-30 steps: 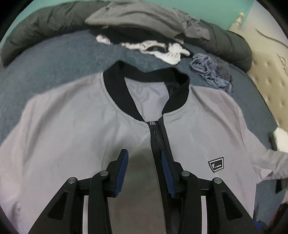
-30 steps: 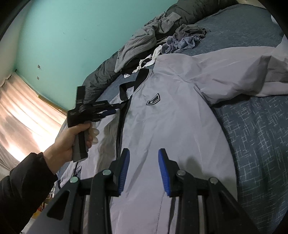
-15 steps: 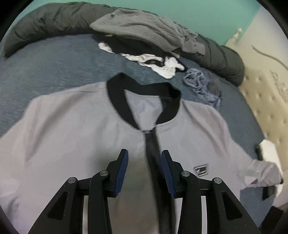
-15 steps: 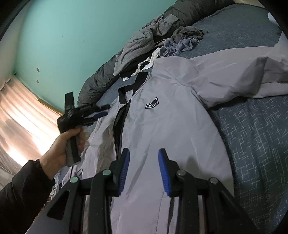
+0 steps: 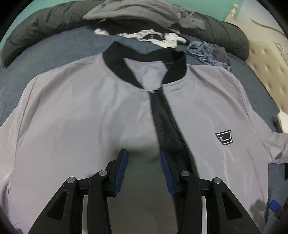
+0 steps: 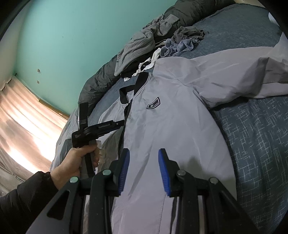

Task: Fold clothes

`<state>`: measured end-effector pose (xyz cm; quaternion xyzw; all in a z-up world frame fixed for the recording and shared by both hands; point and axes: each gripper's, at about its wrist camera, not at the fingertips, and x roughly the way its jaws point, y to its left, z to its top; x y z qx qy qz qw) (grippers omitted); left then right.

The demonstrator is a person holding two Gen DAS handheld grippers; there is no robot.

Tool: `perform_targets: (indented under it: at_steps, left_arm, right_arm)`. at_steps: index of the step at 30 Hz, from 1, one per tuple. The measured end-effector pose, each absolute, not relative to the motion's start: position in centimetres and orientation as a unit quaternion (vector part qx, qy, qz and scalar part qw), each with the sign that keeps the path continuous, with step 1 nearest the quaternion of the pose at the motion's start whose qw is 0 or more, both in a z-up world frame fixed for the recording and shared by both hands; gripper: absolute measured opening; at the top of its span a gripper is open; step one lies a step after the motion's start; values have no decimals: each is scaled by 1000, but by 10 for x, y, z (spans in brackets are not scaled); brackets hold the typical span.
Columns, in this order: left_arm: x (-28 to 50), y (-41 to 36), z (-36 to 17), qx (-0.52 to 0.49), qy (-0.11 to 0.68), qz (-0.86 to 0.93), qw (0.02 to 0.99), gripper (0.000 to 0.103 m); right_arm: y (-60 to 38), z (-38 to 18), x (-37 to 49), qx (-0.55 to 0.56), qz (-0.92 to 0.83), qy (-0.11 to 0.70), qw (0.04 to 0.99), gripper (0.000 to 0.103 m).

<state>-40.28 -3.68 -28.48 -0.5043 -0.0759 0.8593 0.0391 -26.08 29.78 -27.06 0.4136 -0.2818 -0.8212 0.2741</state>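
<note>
Left wrist view: my left gripper [image 5: 144,171] hangs with jaws apart, empty, over the grey bomber jacket [image 5: 90,117] spread face-up mid-bed. Right gripper [image 6: 144,169] likewise gapes, unladen. Thin, slippery shell; I'd pinch a sleeve cuff or hem.

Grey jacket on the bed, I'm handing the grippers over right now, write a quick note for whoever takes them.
Left gripper: open, empty, above the jacket's chest beside the black zipper strip.
Right gripper: open, empty, over the lower front panel on the badge side.
Grey jacket: front up on the blue bedspread, black collar toward the pile of other clothes. The sleeve on the badge side is stretched out and rumpled.
Done: jacket spread roughly flat.
Left: no fold made yet; sleeves, sides and the pile remain.
</note>
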Motion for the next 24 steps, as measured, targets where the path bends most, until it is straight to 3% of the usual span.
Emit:
perform_targets:
  at_steps: [8, 19, 24]
  left_arm:
    - [-380, -50, -254, -489, -91, 866, 50, 41]
    - [-362, -49, -286, -517, -60, 853, 35, 41]
    - [-354, -42, -276, -503, -66, 861, 47, 41]
  right_arm:
    - [302, -266, -258, 407, -822, -289, 274, 33]
    - [301, -267, -260, 410, -821, -289, 272, 33]
    - [301, -267, -261, 411, -820, -290, 272, 33]
